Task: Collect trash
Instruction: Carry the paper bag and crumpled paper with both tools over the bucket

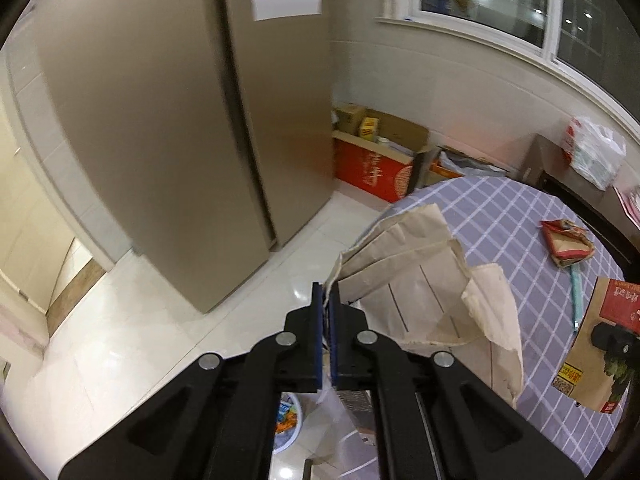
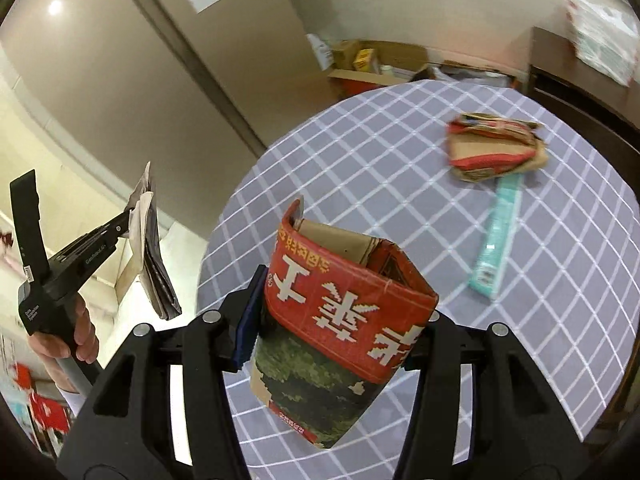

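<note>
Two tools are seen, one per hand. The left tool (image 1: 329,300) is clamped on the edge of one crumpled brown paper bag (image 1: 424,292), which is held off the tabletop (image 1: 500,208) and hangs partly over its rim and the floor (image 1: 132,320). In the right wrist view the same bag (image 2: 154,256) is seen dangling from the left tool (image 2: 130,220), with the holding hand (image 2: 76,332) visible below.

The right tool (image 2: 340,320) is clamped on one red and green printed carton (image 2: 344,320), gripped on both sides and held above the tabletop (image 2: 360,152).

Two pieces of trash are counted lying on the checked cloth: one flattened red and brown carton (image 2: 494,146) and one long teal packet (image 2: 498,236), its far end touching that carton.

One white bin (image 1: 290,420) with wrappers inside is noted on the floor beneath the left tool.
</note>
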`<state>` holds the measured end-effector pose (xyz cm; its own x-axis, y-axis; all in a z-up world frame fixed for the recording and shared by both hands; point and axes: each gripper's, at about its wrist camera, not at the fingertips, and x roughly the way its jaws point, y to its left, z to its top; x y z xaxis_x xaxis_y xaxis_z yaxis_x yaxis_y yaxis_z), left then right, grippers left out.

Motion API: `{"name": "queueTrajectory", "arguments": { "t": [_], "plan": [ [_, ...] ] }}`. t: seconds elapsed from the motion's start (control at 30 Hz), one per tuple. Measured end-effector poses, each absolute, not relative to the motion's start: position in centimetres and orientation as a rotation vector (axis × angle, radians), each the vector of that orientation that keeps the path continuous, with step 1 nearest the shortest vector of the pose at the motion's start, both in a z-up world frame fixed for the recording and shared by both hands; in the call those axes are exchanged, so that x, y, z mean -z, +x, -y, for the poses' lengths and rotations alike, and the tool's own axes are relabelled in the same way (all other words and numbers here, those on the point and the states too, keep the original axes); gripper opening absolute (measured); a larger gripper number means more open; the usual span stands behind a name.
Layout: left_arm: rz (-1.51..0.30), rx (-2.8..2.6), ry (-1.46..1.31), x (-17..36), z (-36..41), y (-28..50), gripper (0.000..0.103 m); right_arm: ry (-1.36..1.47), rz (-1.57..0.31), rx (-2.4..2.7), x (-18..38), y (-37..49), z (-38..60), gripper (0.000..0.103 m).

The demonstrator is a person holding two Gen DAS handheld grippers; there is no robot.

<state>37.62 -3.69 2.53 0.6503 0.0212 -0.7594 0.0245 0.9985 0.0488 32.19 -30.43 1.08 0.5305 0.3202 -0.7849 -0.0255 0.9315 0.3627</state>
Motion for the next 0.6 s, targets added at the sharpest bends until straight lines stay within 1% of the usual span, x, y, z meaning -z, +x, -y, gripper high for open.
{"name": "queueTrajectory", "arguments": {
  "t": [0.33,0.6],
  "plan": [
    [-0.878,-0.145,-0.009,-1.9,-5.1,34.4,0.002,0.224,-1.026,-0.346,-0.9,33.1,22.1,0.051],
    [-0.920,-0.245,-0.057,0.1,-11.1,32.3,0.002,0.133,-1.069,-0.442,0.4,33.5,15.0,0.051]
  ]
}}
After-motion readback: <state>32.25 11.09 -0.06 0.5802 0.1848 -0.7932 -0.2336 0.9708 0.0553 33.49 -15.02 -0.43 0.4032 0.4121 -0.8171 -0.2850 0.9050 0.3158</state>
